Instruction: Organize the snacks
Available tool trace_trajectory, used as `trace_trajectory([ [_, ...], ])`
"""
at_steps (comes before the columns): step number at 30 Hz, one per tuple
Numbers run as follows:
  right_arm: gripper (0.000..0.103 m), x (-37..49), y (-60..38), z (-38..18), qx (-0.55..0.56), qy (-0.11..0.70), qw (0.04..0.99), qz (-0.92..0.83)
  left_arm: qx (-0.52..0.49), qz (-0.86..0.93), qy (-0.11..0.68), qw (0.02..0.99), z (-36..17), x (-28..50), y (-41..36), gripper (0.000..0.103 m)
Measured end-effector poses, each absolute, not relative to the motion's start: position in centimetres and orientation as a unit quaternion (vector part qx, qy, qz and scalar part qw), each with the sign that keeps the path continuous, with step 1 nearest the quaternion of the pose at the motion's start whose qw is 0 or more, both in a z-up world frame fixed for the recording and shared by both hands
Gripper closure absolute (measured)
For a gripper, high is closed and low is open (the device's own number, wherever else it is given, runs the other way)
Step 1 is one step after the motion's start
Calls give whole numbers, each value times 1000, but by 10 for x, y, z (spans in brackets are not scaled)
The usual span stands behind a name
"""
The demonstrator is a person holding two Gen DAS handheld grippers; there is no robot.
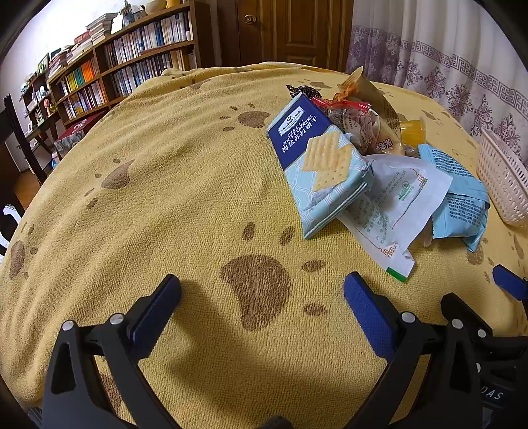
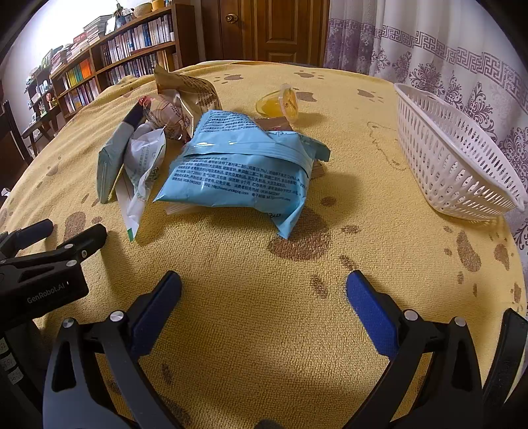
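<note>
On the yellow paw-print cloth [image 2: 250, 313] lies a loose heap of snacks, nothing held. Nearest the right gripper [image 2: 264, 290] is a light blue snack bag [image 2: 237, 165], printed side up, lying flat with one corner pointing toward the camera. Just left of it a white wrapper [image 2: 143, 158] with a green-edged end lies crumpled, touching a soda cracker pack [image 1: 316, 165] whose blue top reads "sea salt soda crackers"; in the left wrist view this pack lies partly over the white wrapper. Behind these sit a clear packet with brown print [image 2: 168, 115] and a tan paper bag [image 2: 188, 87], leaning against each other. An orange jelly cup [image 2: 280, 104] lies tipped on its side behind the blue bag, apart from the heap. A white slotted plastic basket [image 2: 455, 155] stands to the right of the snacks, well apart from them, near the cloth's edge by the patterned curtain [image 2: 462, 43].

Both grippers hover low over bare cloth in front of the heap. The right gripper's blue-padded fingers are spread wide with nothing between them. The left gripper [image 1: 262, 287] likewise has its fingers spread wide and empty; it appears at the left edge of the right wrist view, beside its partner. A bookshelf [image 1: 132, 56] and a wooden door [image 2: 264, 26] stand beyond the table.
</note>
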State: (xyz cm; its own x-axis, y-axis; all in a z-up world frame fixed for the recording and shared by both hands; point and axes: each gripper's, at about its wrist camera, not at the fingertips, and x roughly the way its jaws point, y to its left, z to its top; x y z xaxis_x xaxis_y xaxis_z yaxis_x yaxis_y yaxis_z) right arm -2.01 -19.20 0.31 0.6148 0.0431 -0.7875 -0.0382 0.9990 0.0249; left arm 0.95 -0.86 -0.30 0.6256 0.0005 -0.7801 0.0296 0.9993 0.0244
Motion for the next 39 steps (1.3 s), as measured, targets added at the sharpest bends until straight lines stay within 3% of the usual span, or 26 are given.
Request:
trace_trajectory([
  [39, 2, -20, -191, 3, 2, 438, 899, 22, 18, -11, 431, 902, -3, 10, -9, 5],
])
